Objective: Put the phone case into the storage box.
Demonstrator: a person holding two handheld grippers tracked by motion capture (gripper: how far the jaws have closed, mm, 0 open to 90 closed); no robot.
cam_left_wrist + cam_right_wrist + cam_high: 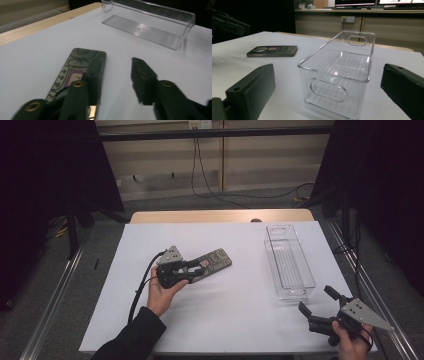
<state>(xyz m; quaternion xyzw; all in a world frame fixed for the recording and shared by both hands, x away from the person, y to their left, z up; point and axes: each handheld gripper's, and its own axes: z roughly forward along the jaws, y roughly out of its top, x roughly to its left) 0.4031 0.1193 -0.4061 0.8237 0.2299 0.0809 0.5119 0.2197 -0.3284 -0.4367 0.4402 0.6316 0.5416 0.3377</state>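
Grey floor (pixel 60 285), wooden cabinets (pixel 250 155), perhaps dark curtains (pixel 45 170).

Bin (pixel 289 265): clear glossy plastic, ribbed floor. Phone case (pixel 212 261): smooth, printed, slight sheen. Table (pixel 225 300): matt white sheet over pale wood. Jaws: matt black plastic.

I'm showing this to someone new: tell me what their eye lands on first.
First the flat patterned case lying mid-table on the white sheet, with the left gripper over its near end, jaws not visibly clamped on it. Next the empty clear plastic bin standing to the right. The right gripper waits open at the near right corner.
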